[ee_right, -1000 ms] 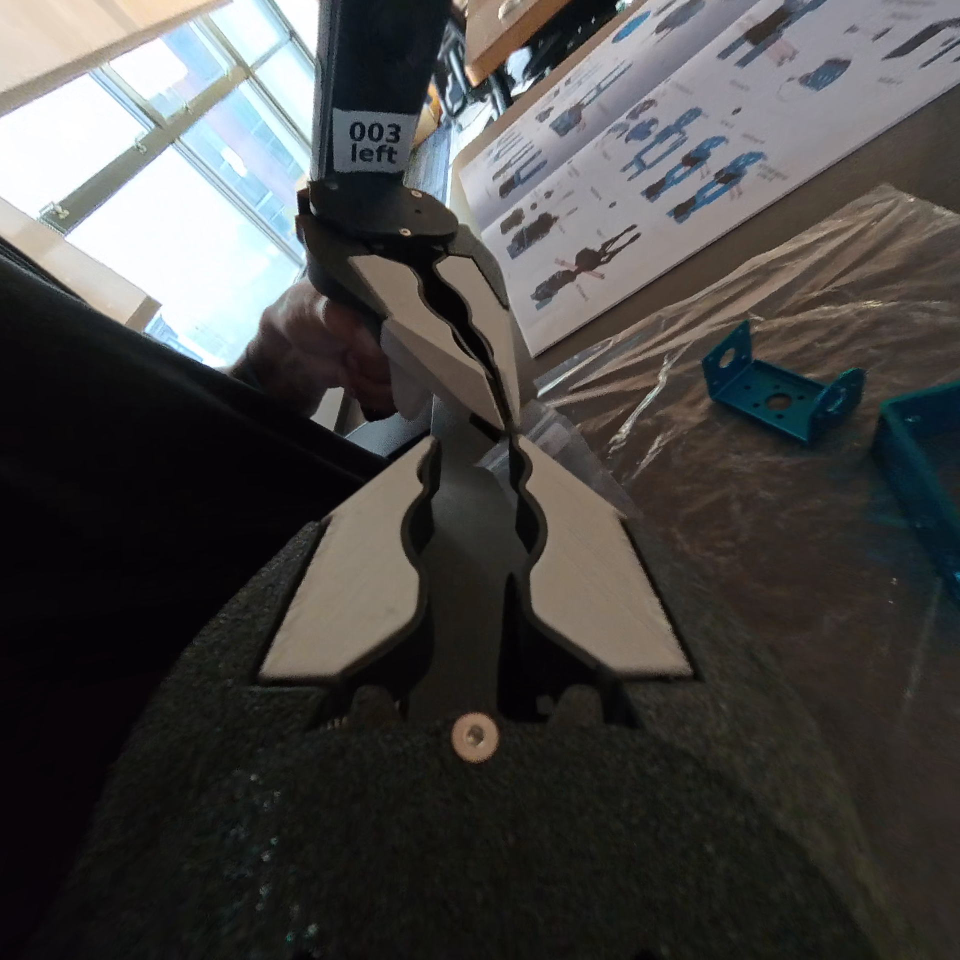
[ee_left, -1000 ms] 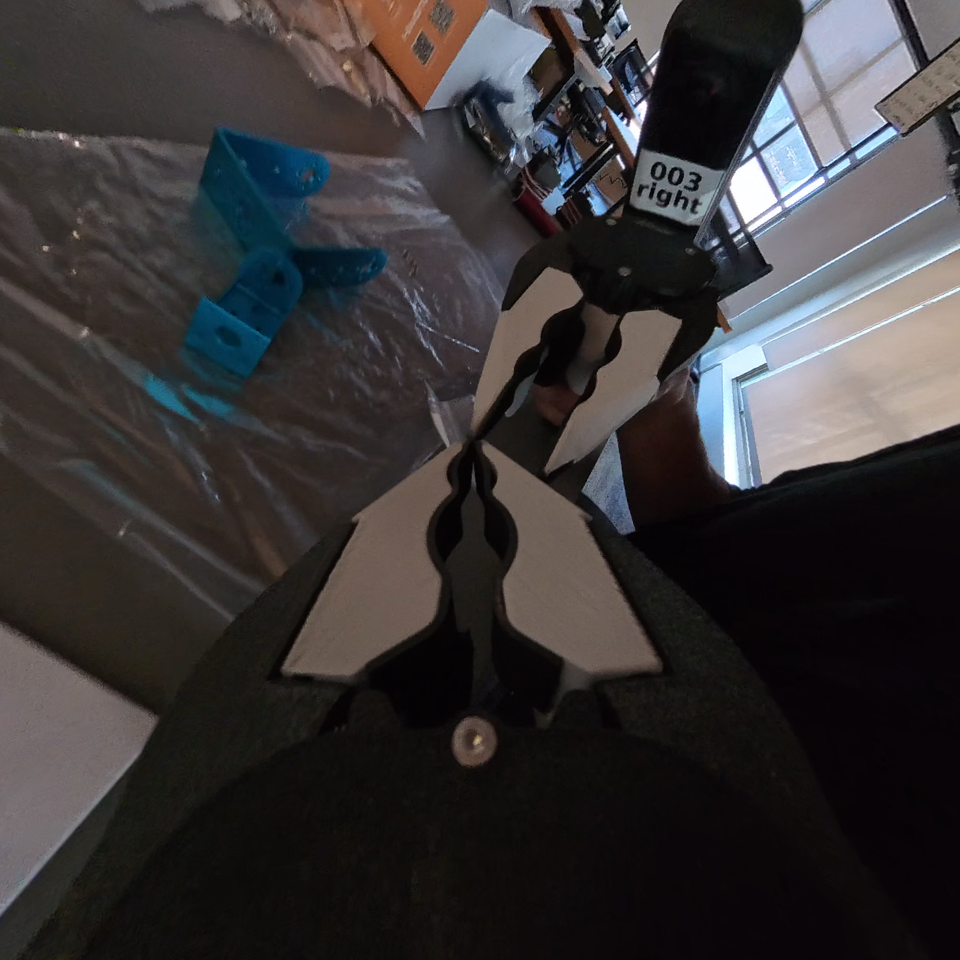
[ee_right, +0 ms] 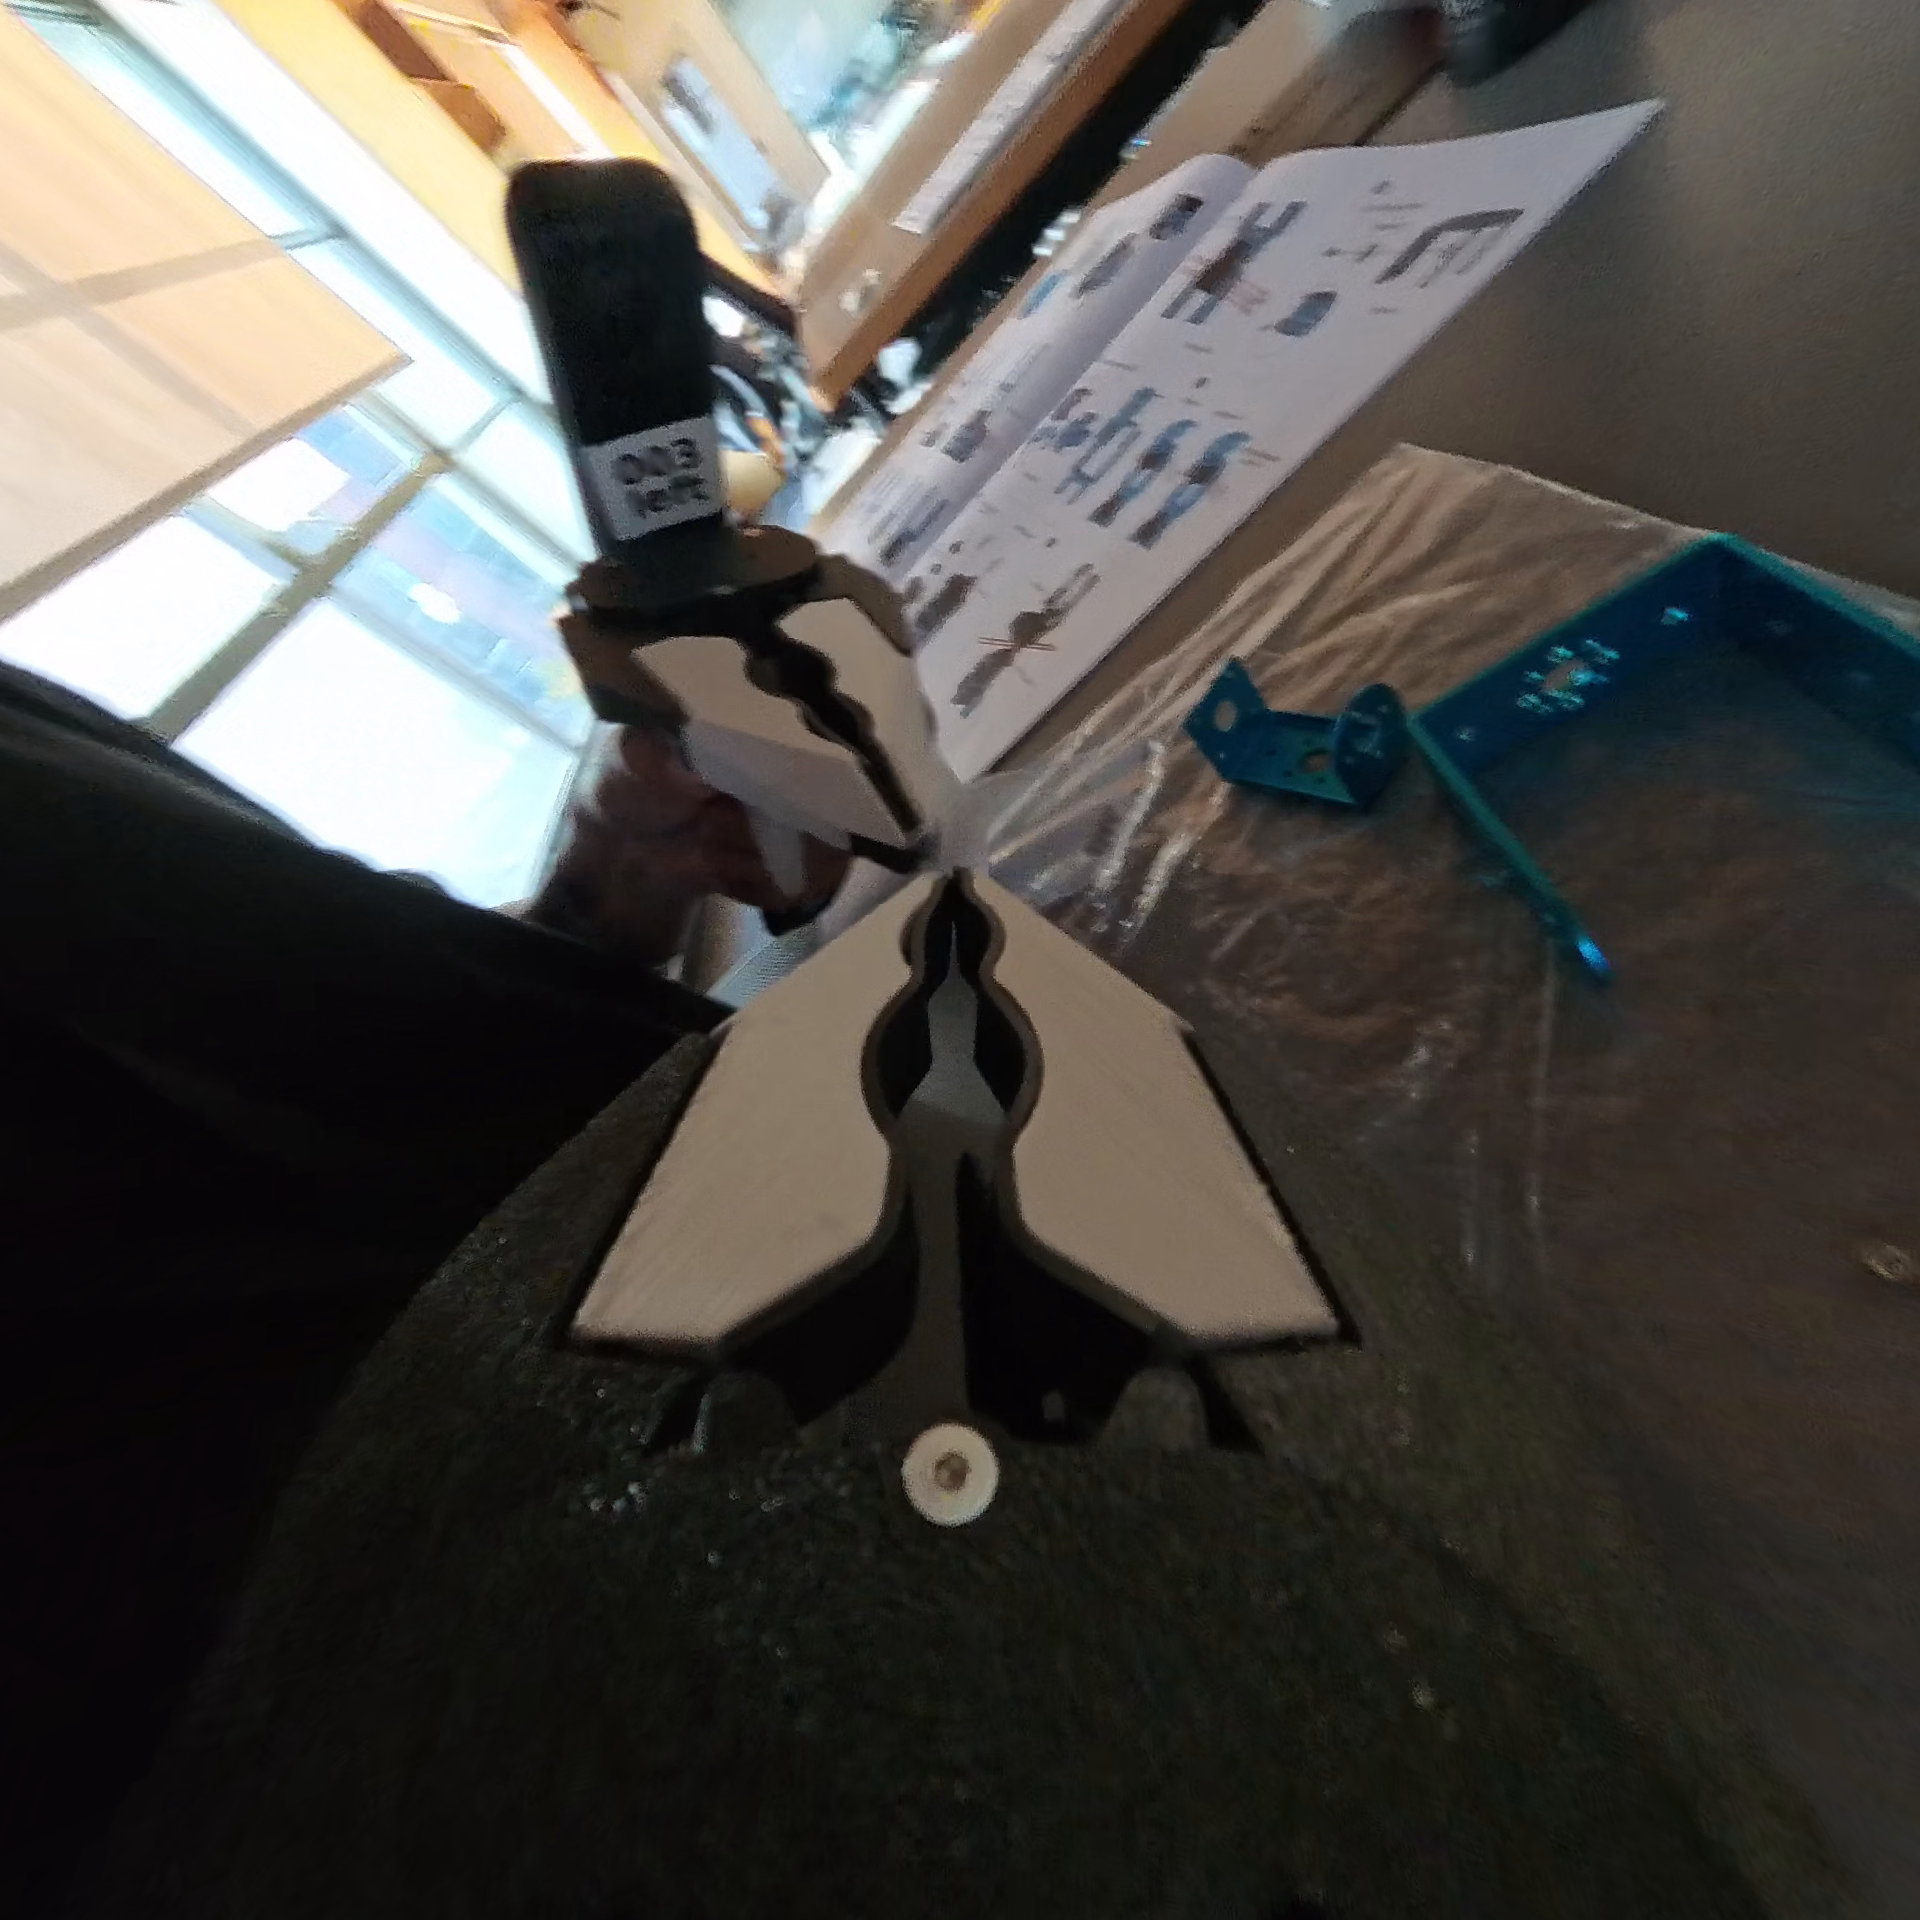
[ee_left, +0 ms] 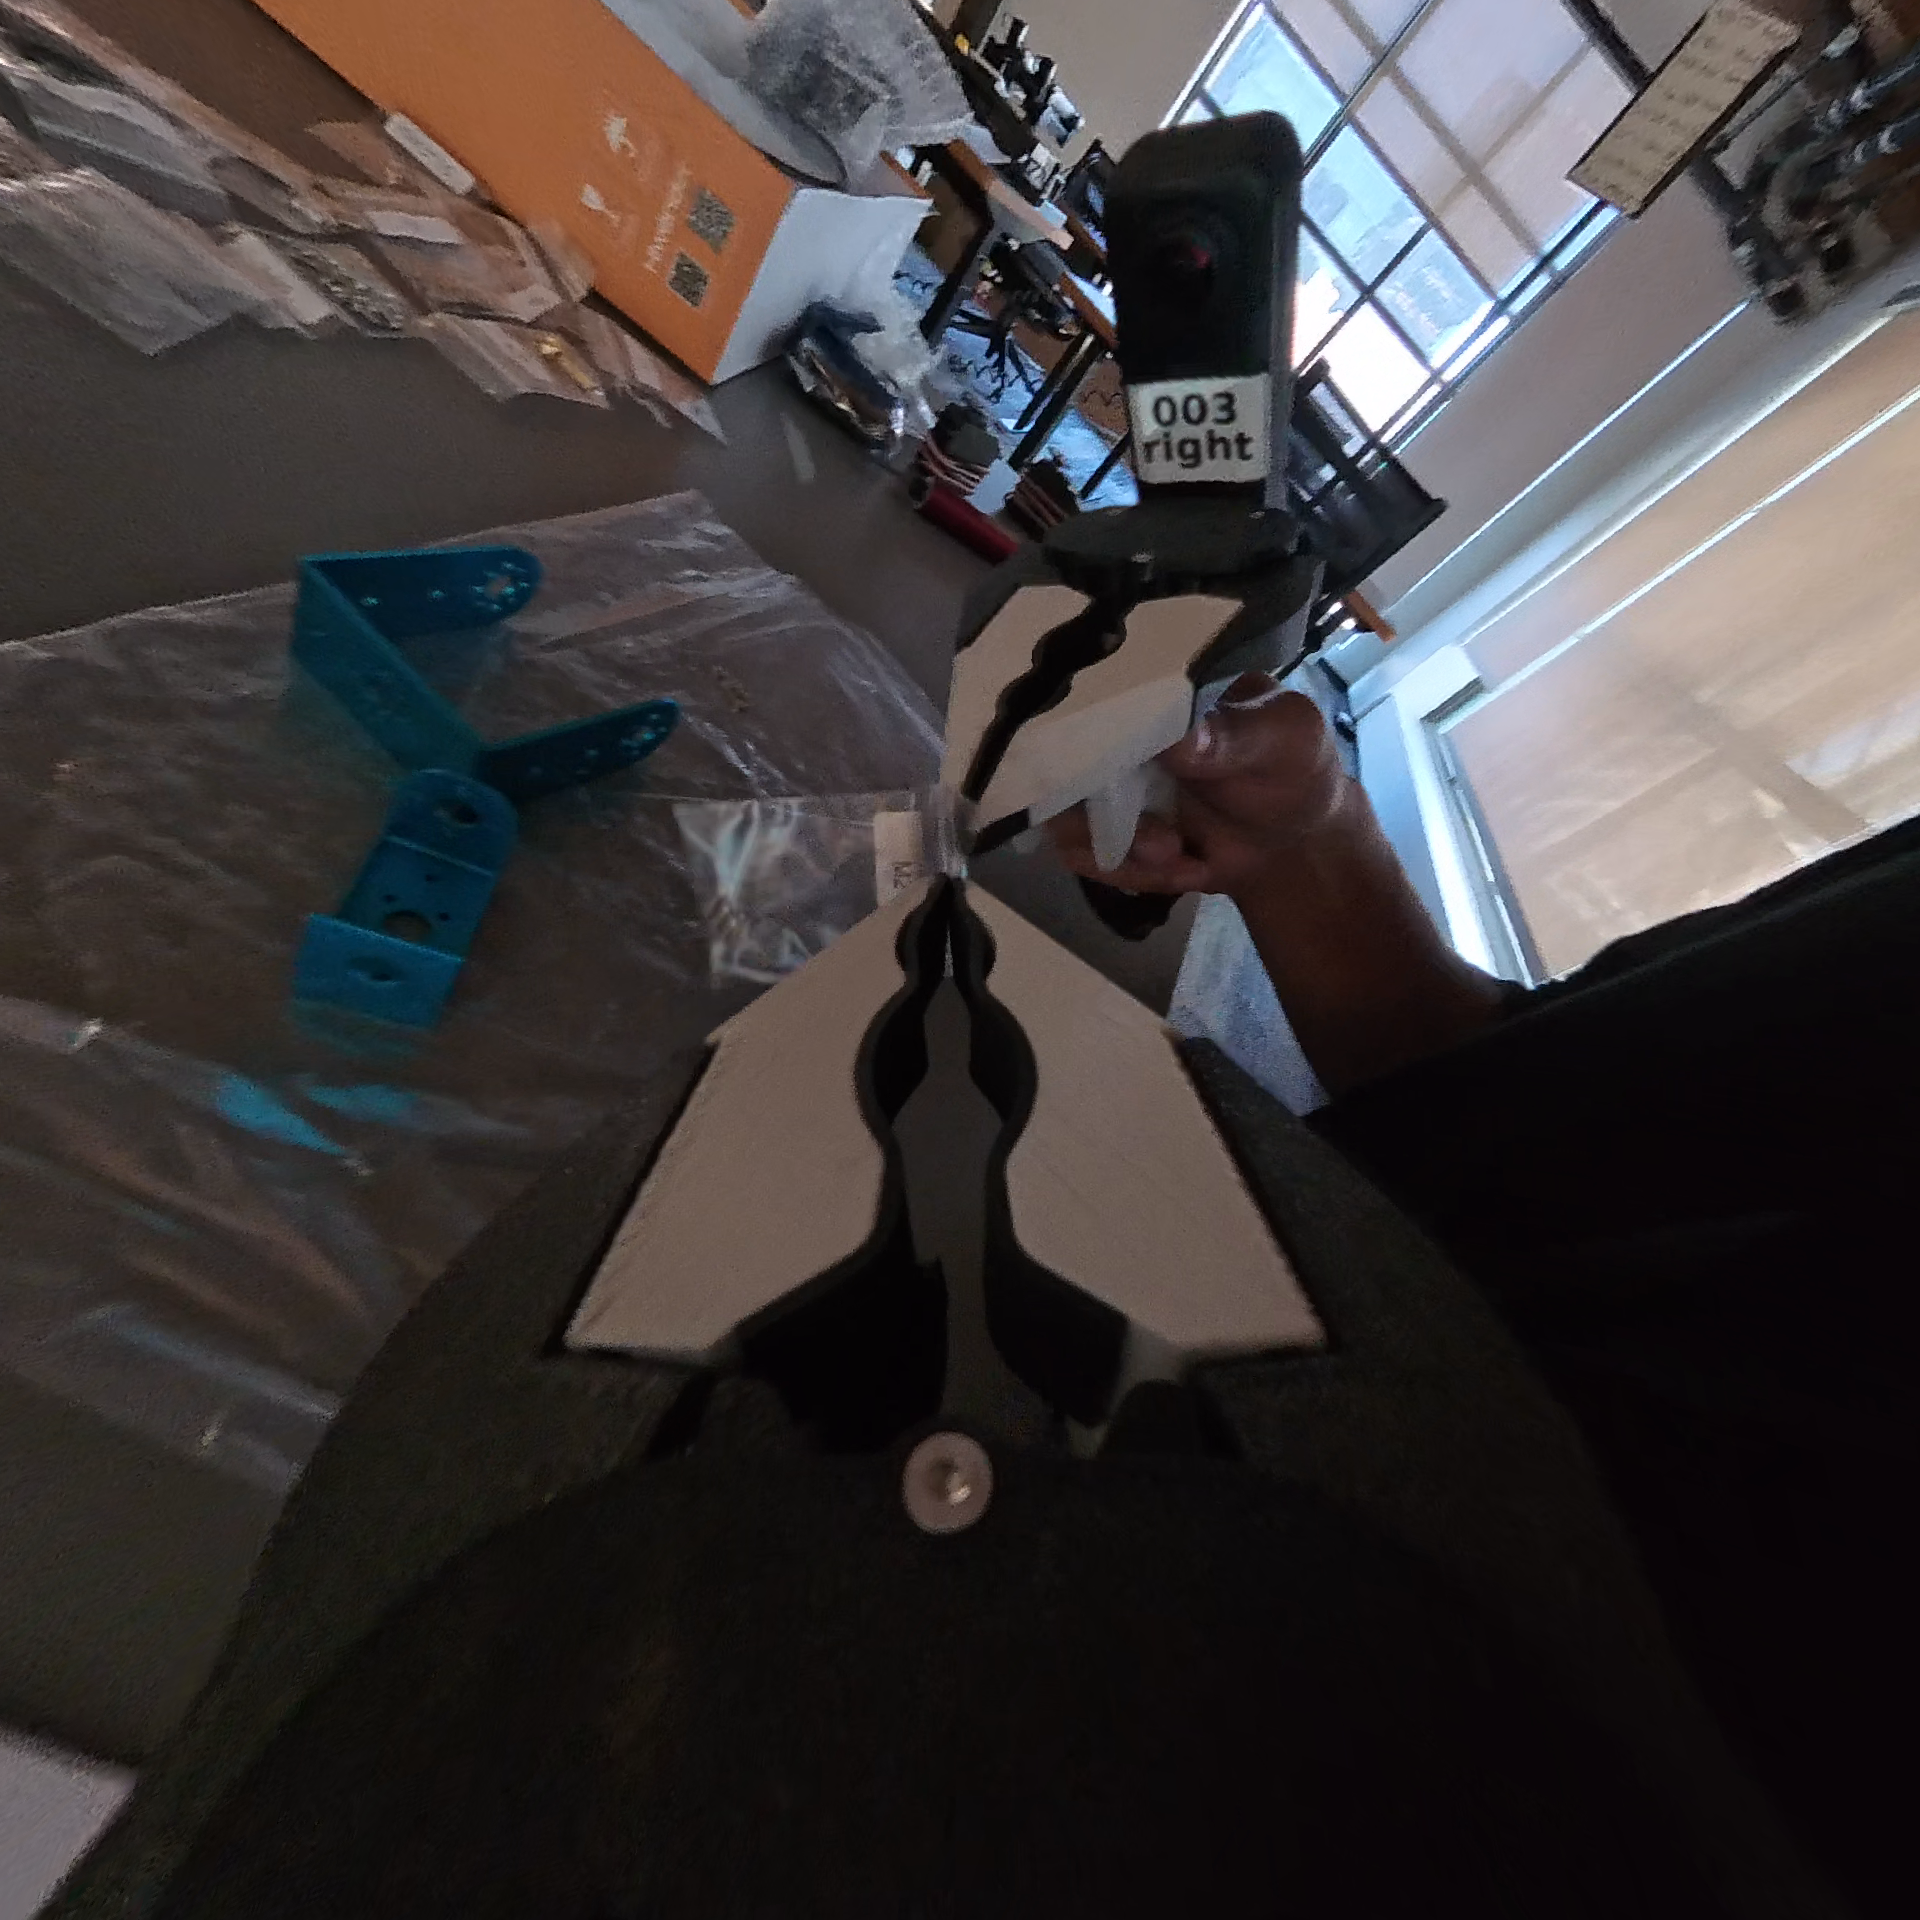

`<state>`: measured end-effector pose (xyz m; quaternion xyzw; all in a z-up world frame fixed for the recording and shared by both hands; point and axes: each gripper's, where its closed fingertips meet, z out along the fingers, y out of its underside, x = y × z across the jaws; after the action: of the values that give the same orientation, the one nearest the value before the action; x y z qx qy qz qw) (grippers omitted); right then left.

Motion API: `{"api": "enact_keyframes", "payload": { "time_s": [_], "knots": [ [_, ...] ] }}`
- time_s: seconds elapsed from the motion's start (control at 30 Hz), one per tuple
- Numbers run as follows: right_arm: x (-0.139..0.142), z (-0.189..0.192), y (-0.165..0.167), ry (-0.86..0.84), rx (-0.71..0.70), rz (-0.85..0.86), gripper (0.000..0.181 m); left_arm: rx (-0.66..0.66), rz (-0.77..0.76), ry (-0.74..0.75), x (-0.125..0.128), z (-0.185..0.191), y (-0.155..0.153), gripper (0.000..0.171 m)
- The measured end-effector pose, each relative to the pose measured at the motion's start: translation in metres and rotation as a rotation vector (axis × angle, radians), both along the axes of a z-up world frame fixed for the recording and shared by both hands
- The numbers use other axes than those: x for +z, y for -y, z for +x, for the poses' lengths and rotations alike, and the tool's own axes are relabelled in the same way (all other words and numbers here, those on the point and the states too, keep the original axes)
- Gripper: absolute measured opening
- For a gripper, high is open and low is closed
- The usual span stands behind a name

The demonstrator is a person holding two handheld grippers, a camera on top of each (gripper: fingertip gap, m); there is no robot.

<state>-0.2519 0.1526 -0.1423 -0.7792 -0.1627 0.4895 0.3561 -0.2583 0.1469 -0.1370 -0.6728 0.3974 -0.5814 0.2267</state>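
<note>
Both the left gripper [ee_left: 951, 894] and right gripper [ee_right: 951, 883] are pinching one small clear bag [ee_left: 831, 862] tip-to-tip (jaws closed), near the tabletop's [ee_left: 260, 457] front edge.

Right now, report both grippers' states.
Left gripper: shut on the small clear bag.
Right gripper: shut on the same bag's edge.

We see a small clear plastic bag [ee_left: 831, 873], glossy and crinkled, pinched by both matt white-faced grippers: the left gripper [ee_left: 951, 883] and the right gripper [ee_right: 951, 878]. Under them lies a shiny, wrinkled plastic sheet [ee_left: 208, 1143]. The blue brackets [ee_left: 416, 852] look like anodised metal, smooth with a satin sheen. The booklet [ee_right: 1247, 395] is smooth white paper.
</note>
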Motion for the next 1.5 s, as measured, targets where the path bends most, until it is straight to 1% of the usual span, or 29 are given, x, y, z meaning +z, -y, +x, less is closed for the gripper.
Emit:
{"api": "enact_keyframes", "payload": {
  "time_s": [0.07,0.1,0.17,0.23,0.3,0.33,0.37,0.4,0.43,0.47,0.5,0.53,0.6,0.63,0.67,0.77,0.87,0.9,1.0,1.33,1.37,1.43,1.5],
  "knots": [
    [-0.02,0.017,-0.01,0.166,-0.111,-0.009,0.0,0.037,0.03,-0.035,-0.007,-0.002,-0.007,0.0],
    [-0.02,0.026,-0.013,0.185,-0.148,-0.003,0.0,0.052,0.044,-0.05,-0.009,-0.004,-0.011,0.0],
    [-0.012,0.027,-0.01,0.135,-0.137,-0.01,0.0,0.08,0.048,-0.069,-0.013,-0.009,-0.019,0.0],
    [-0.015,0.027,-0.01,0.164,-0.146,-0.013,0.0,0.113,0.068,-0.099,-0.018,-0.01,-0.026,0.0],
    [-0.01,0.019,-0.01,0.129,-0.135,-0.007,0.0,0.084,0.031,-0.099,-0.018,-0.001,-0.019,0.0],
    [-0.009,0.016,-0.012,0.126,-0.137,-0.001,0.0,0.076,-0.004,-0.06,-0.013,0.005,-0.016,0.004],
    [-0.008,0.012,-0.012,0.12,-0.124,-0.002,0.0,0.054,-0.043,-0.021,-0.009,0.01,-0.011,0.021],
    [-0.007,0.01,-0.013,0.108,-0.121,-0.001,0.0,0.035,-0.079,-0.001,-0.006,0.014,-0.007,0.029],
    [-0.005,0.008,-0.013,0.087,-0.117,0.001,0.0,0.025,-0.096,0.009,-0.006,0.017,-0.005,0.036],
    [-0.002,0.005,-0.012,0.06,-0.108,0.0,0.0,0.012,-0.097,0.025,-0.005,0.019,-0.003,0.037],
    [0.0,0.003,-0.012,0.038,-0.106,-0.001,0.0,0.001,-0.096,0.046,-0.002,0.02,-0.001,0.036],
    [0.002,0.003,-0.012,0.023,-0.105,-0.002,0.0,-0.012,-0.101,0.068,0.001,0.021,0.001,0.03],
    [0.005,0.003,-0.013,-0.005,-0.106,-0.002,0.0,-0.015,-0.097,0.09,0.004,0.021,0.002,0.025],
    [0.007,0.003,-0.012,-0.017,-0.102,-0.002,0.0,-0.007,-0.088,0.086,0.003,0.02,0.001,0.016],
    [0.008,0.004,-0.012,-0.02,-0.106,0.0,0.0,-0.001,-0.087,0.086,0.003,0.02,-0.001,0.012],
    [0.006,0.006,-0.012,0.001,-0.113,0.004,0.0,0.011,-0.111,0.086,0.002,0.018,-0.004,0.007],
    [0.003,0.006,-0.01,0.036,-0.106,0.005,0.0,0.035,-0.127,0.089,0.001,0.017,-0.009,0.006],
    [0.003,0.005,-0.009,0.036,-0.095,0.004,0.0,0.037,-0.122,0.09,0.001,0.017,-0.01,0.0],
    [0.0,0.004,-0.008,0.068,-0.093,0.009,0.0,0.039,-0.086,0.054,-0.003,0.018,-0.011,0.0],
    [-0.003,0.001,-0.007,0.094,-0.099,0.014,0.0,0.038,0.041,-0.001,-0.008,0.015,-0.009,0.0],
    [-0.006,0.002,-0.008,0.113,-0.11,0.017,0.0,0.053,0.058,-0.024,-0.011,0.015,-0.011,0.0],
    [-0.015,0.008,-0.014,0.201,-0.17,0.031,0.0,0.124,0.136,-0.104,-0.021,0.013,-0.022,0.0],
    [-0.018,0.011,-0.017,0.207,-0.213,0.025,0.0,0.163,0.164,-0.134,-0.023,0.012,-0.025,0.0]
  ]
}}
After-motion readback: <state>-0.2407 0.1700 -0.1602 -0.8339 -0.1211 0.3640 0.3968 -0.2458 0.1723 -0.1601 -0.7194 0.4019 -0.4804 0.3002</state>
